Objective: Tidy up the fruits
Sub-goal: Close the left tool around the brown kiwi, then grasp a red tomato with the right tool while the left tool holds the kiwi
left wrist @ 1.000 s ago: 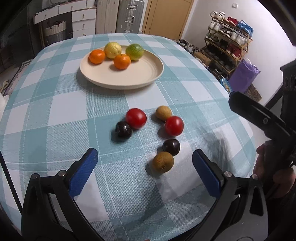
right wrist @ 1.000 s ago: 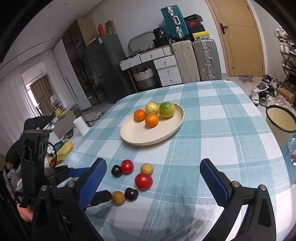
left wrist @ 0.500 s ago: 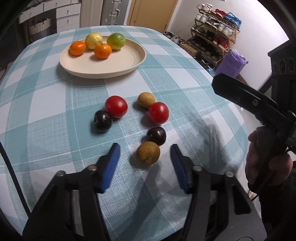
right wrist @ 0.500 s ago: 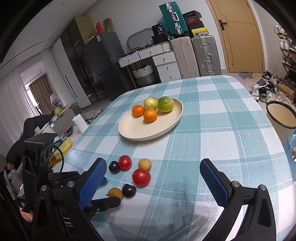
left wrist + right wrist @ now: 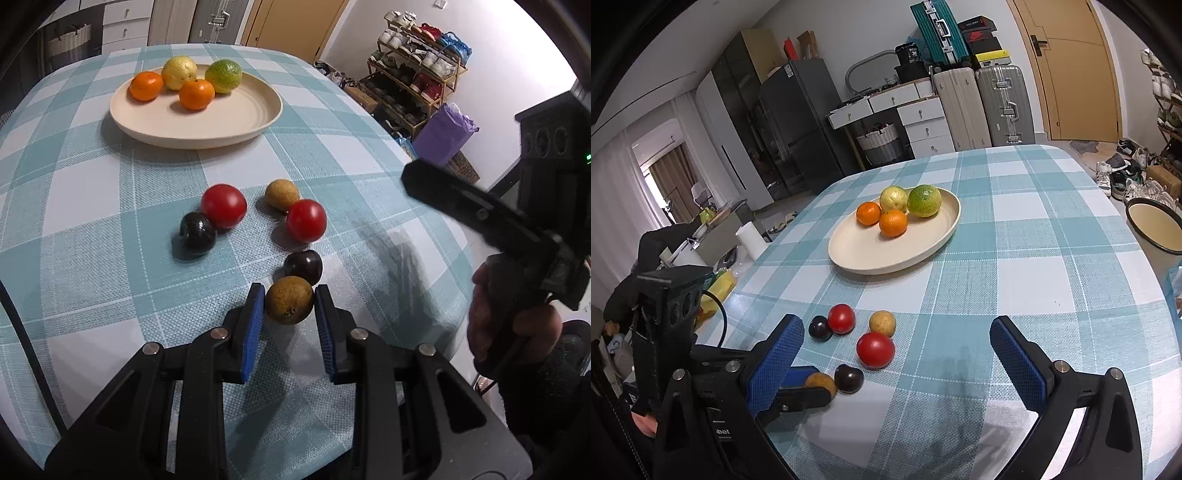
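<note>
— Where is the brown fruit (image 5: 290,300)?
— At the tabletop's (image 5: 92,258) near edge, clamped in the left hand-held gripper (image 5: 289,301); plate (image 5: 258,122) lies straight beyond.
— Right hand-held gripper (image 5: 895,354)?
— Apart, empty, farther off.
— Hidden?
— The fruit's underside; round, no long axis.

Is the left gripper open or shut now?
Shut. The left gripper has both blue pads pressed against the brown fruit, which sits on the table.

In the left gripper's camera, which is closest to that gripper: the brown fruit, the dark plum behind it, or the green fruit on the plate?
1. Brown fruit, between the left gripper's pads.
2. Dark plum, just behind it.
3. Green fruit, far off on the plate.
</note>
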{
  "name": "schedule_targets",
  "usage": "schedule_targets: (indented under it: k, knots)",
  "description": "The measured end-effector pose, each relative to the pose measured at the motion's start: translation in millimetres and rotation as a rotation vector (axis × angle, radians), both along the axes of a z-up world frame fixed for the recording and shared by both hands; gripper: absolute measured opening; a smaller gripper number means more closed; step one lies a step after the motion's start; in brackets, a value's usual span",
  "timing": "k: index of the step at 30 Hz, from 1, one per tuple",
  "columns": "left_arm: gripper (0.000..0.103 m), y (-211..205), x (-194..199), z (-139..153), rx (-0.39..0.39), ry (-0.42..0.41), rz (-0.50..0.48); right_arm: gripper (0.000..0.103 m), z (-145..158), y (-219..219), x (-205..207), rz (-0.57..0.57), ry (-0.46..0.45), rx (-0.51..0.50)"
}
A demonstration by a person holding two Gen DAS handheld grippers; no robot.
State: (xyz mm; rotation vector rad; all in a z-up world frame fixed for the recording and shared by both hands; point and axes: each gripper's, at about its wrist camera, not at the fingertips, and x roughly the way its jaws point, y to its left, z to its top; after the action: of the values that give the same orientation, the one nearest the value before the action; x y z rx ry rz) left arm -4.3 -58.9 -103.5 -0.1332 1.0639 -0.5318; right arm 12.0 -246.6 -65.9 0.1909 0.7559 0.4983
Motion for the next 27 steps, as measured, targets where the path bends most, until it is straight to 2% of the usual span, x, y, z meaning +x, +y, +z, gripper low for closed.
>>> schedule_targets:
  k: [12, 22, 25, 27]
  knots:
    - [0.025, 31, 0, 34, -0.047, -0.074, 0.045, 0.103, -19, 12, 7, 0.013, 0.069, -0.007]
    - [0.025, 56, 3, 39, -0.064, -0.074, 0.105, 0.102, -31, 31, 12, 0.052, 0.102, -0.021]
    - [0.025, 61, 5, 38, -0.070, -0.066, 0.120, 0.093, -34, 36, 15, 0.065, 0.117, -0.025]
    - [0.025, 64, 7, 37, -0.075, -0.062, 0.128, 0.083, -37, 40, 17, 0.073, 0.132, -0.032]
